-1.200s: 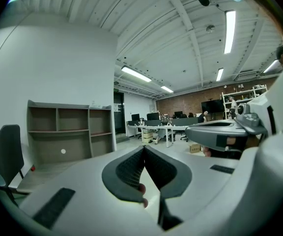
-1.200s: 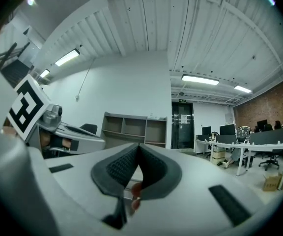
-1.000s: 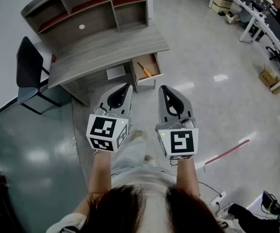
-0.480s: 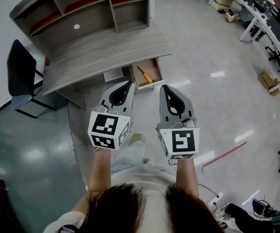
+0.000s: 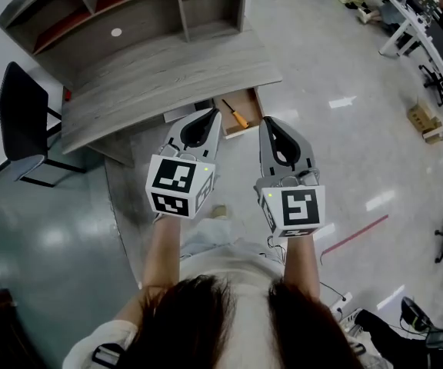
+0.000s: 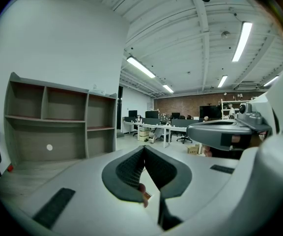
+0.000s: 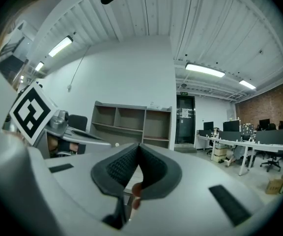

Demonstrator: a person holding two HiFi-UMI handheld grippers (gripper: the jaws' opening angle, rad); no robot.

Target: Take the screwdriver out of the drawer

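Observation:
The screwdriver (image 5: pixel 239 117), with an orange handle and a dark shaft, lies in the open wooden drawer (image 5: pixel 252 104) under the grey desk's front edge. Both grippers are held in the air above the floor, side by side, pointing at the drawer. In the head view the left gripper (image 5: pixel 212 114) has its tip just left of the drawer, and the right gripper (image 5: pixel 265 121) has its tip at the drawer's right front corner. Each gripper is shut with nothing held. In the gripper views the left gripper (image 6: pixel 144 148) and the right gripper (image 7: pixel 139 145) show their pads pressed together.
The grey desk (image 5: pixel 160 75) carries a shelf hutch (image 5: pixel 129 6). A black chair (image 5: pixel 18 121) stands at its left. White office desks (image 5: pixel 429 37) and a cardboard box (image 5: pixel 421 118) are far right. A red strip (image 5: pixel 352 235) lies on the glossy floor.
The desk and drawer have come closer to the grippers' tips as the person stepped forward. Both grippers stayed shut and side by side.

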